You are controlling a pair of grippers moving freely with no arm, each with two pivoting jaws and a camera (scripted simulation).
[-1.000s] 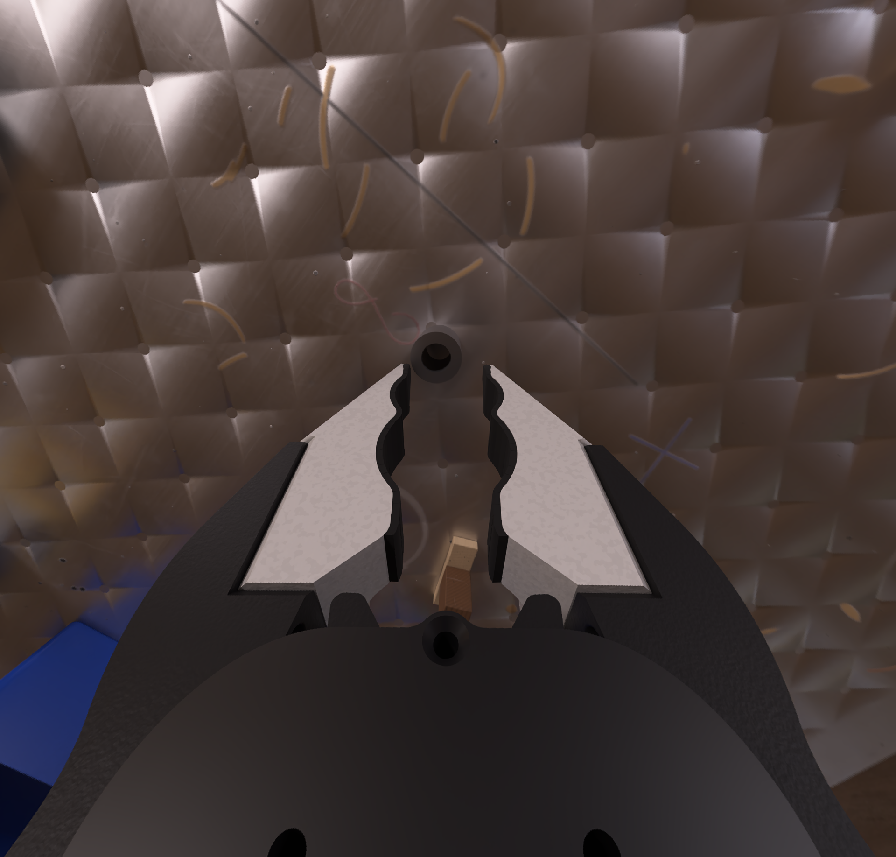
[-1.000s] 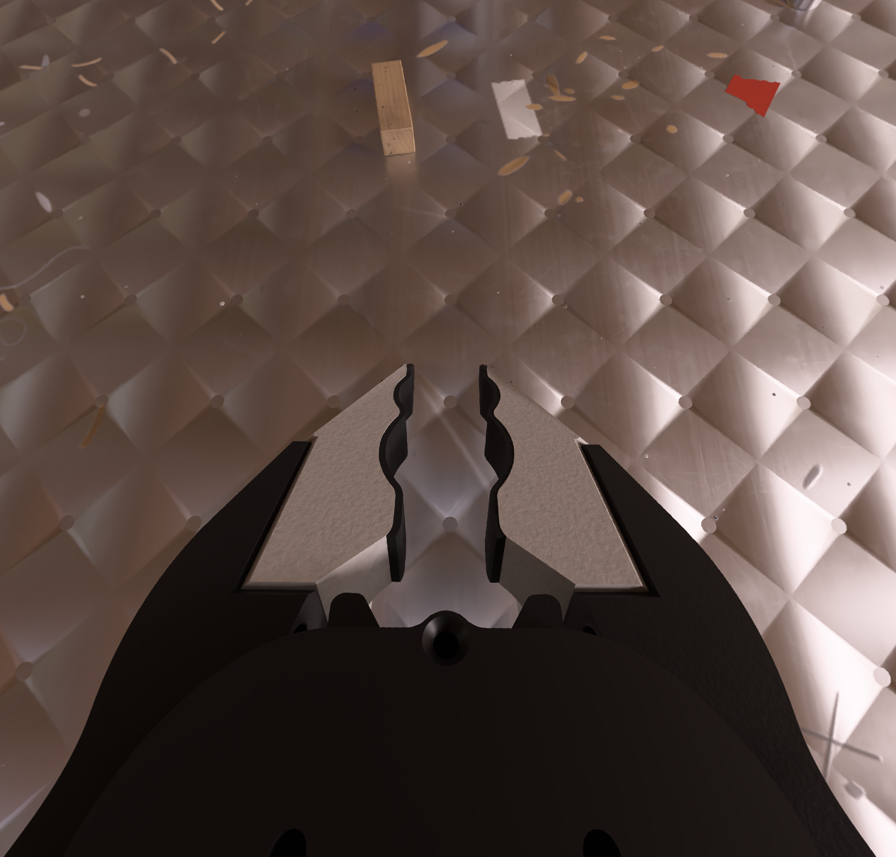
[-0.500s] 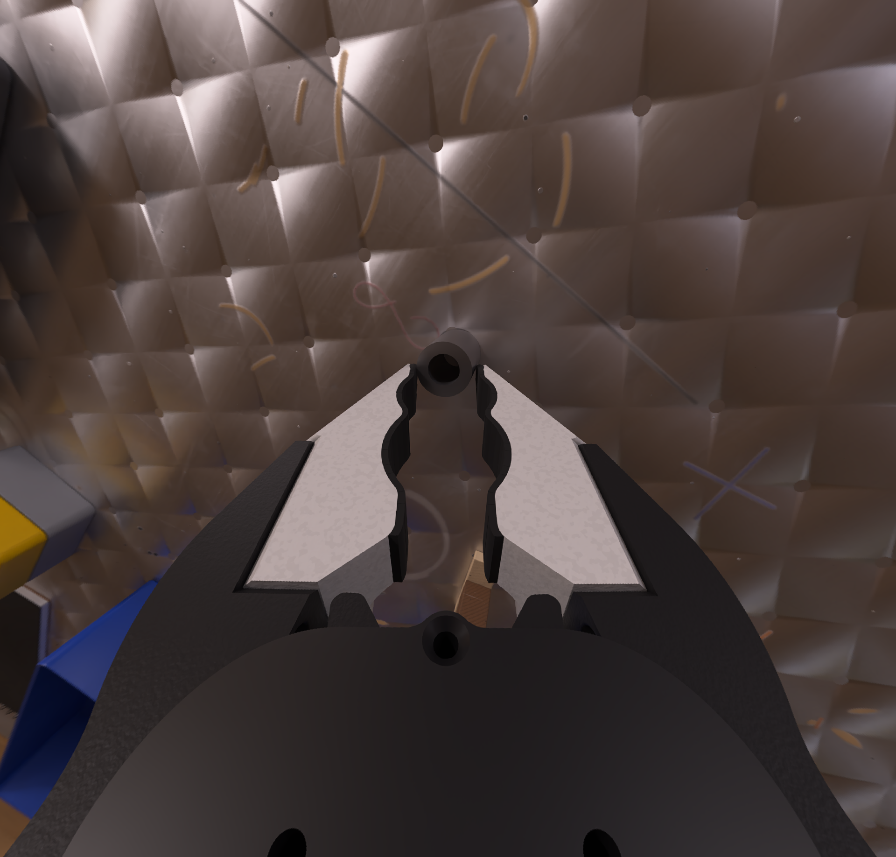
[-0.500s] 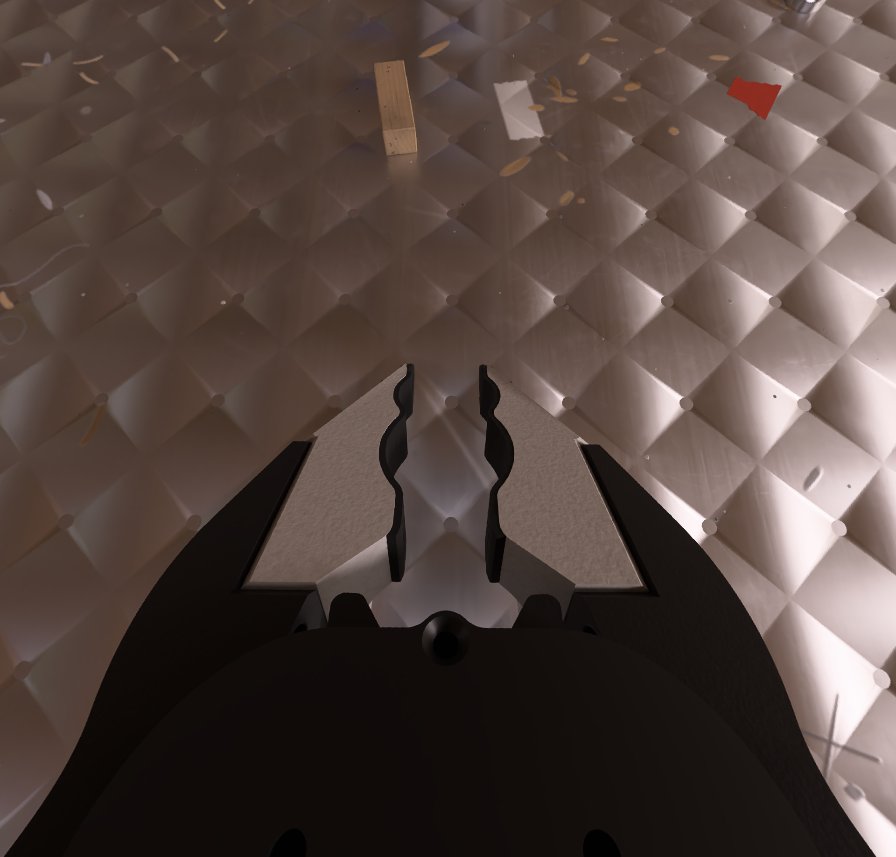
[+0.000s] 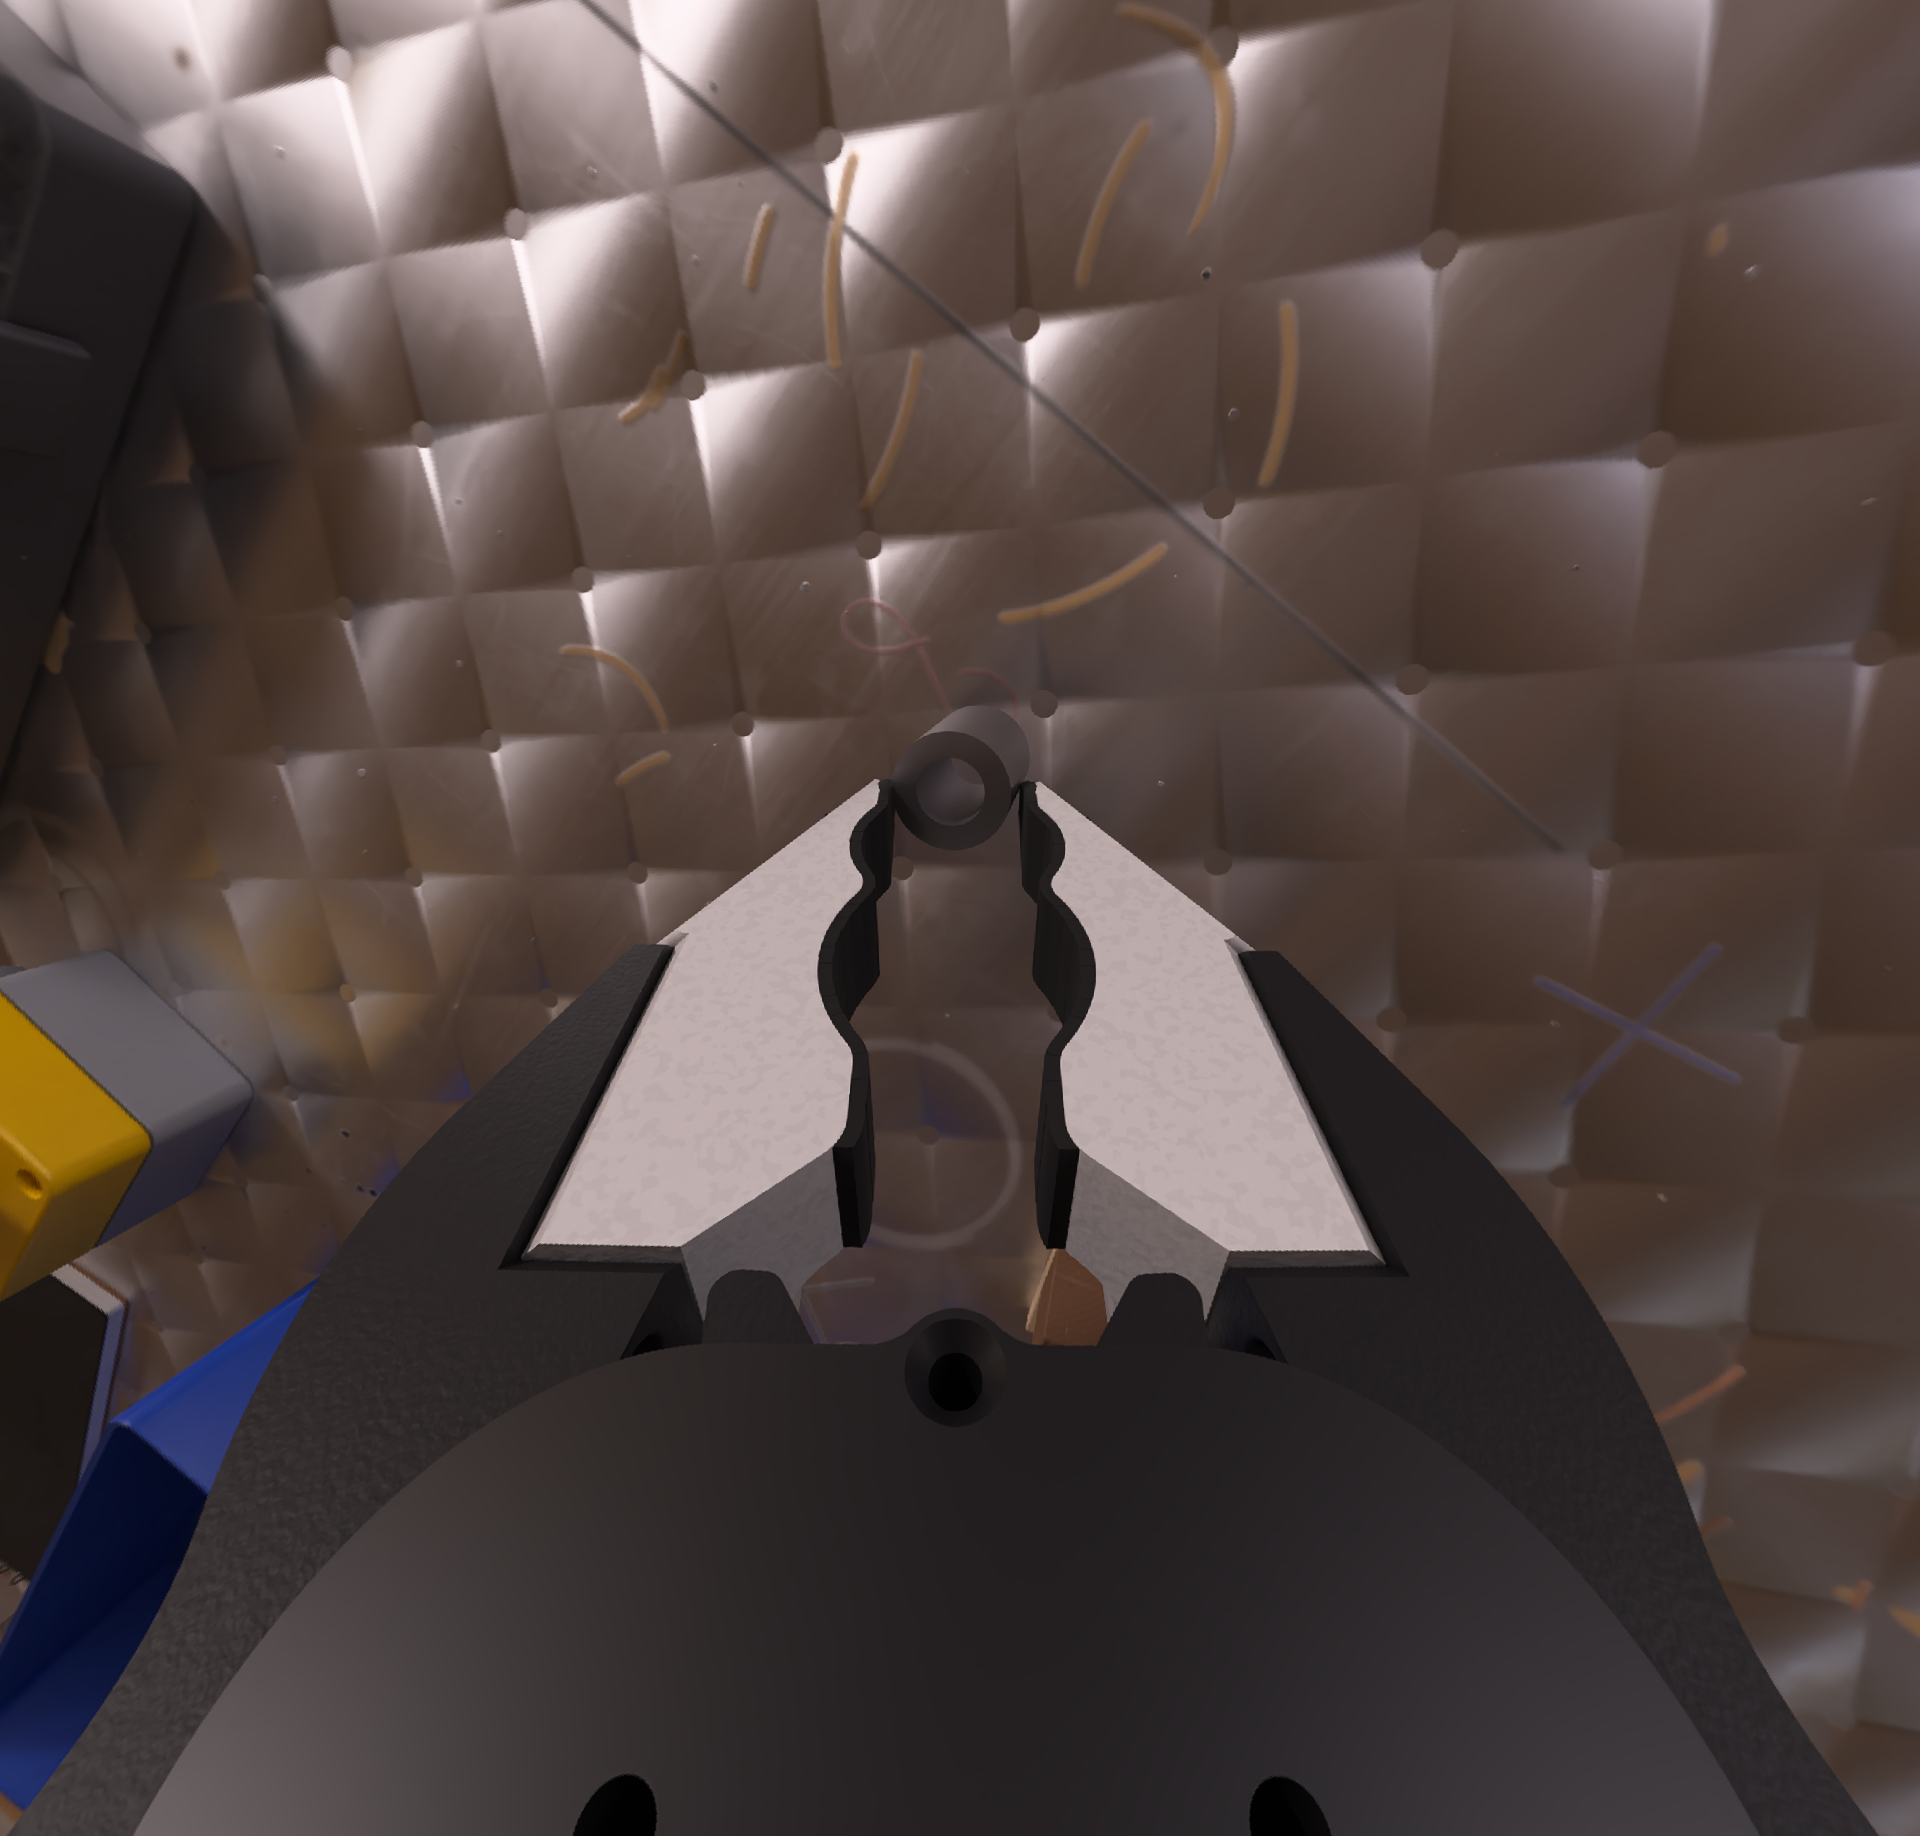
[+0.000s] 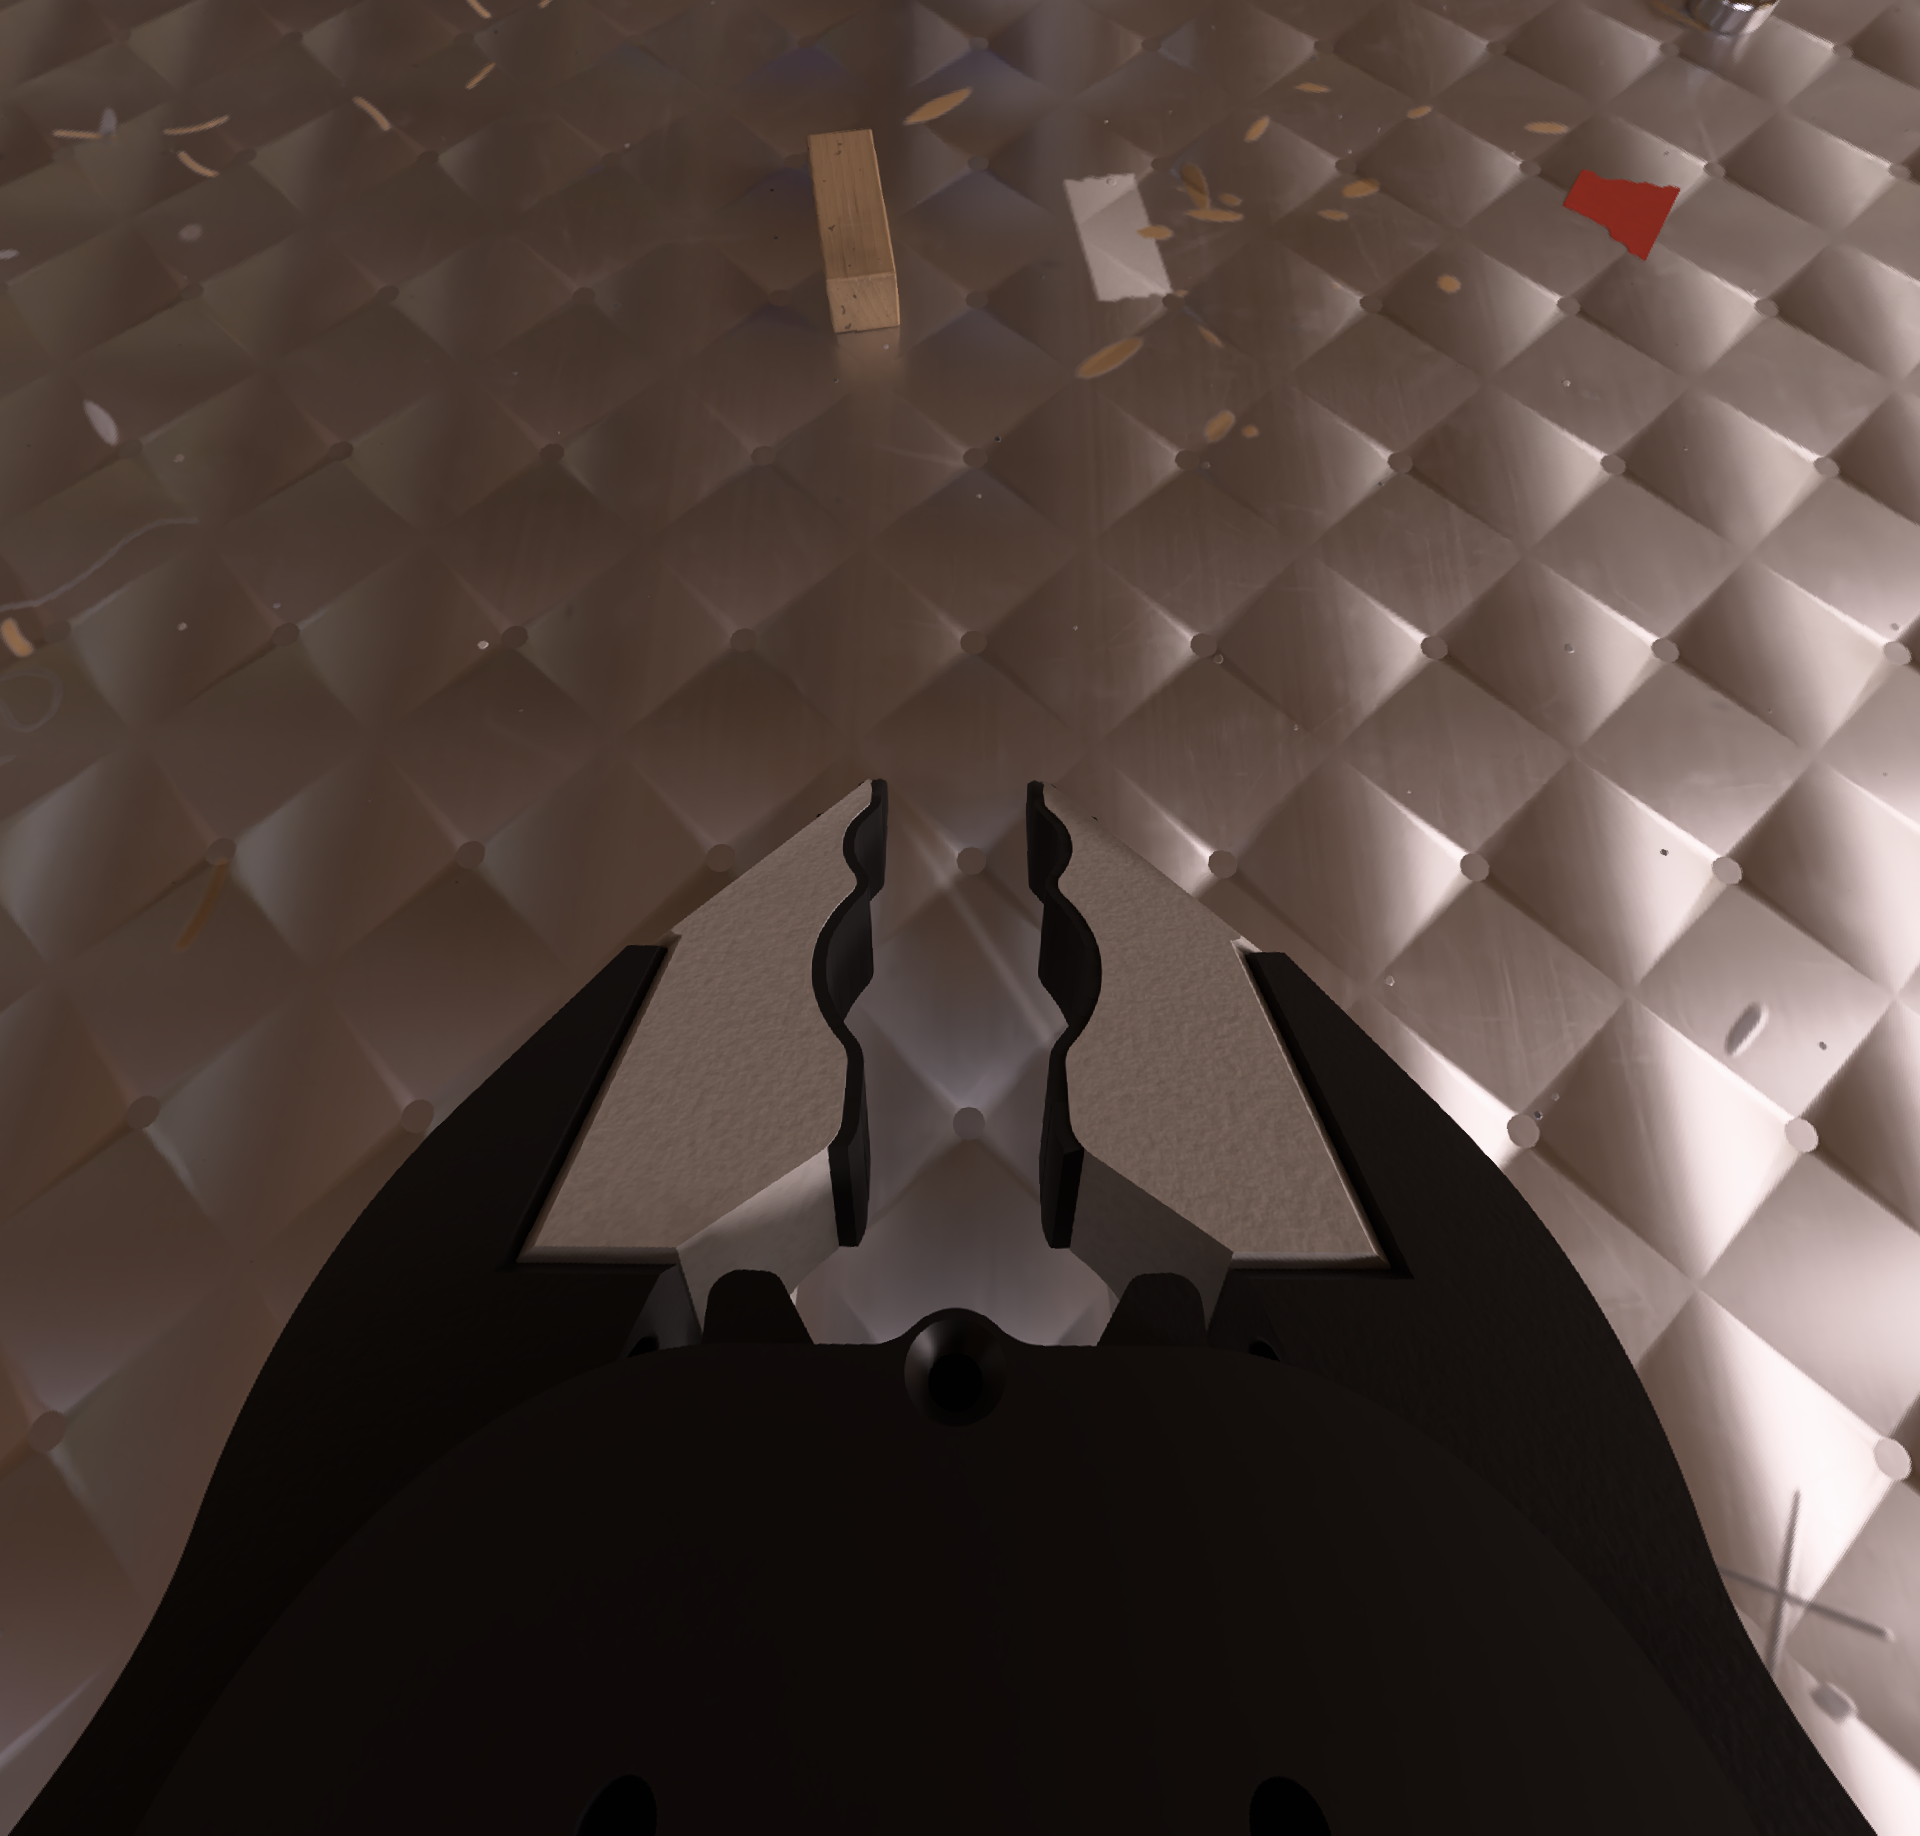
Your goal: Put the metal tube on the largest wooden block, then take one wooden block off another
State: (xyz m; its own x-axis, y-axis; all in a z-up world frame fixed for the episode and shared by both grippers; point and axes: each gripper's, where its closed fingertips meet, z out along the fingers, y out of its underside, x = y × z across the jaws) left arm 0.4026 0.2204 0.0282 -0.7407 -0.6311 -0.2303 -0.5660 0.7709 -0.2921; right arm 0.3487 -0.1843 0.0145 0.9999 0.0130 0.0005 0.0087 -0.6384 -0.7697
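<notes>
While the tube (image 5: 961,787) is pinched at the left gripper (image 5: 956,810) tips | step: carry to largest block, unseen | right gripper (image 6: 956,820) parted, empty | block (image 6: 854,228) far off.

No readable text, label, brand or number shows anywhere in either wrist view.
</notes>
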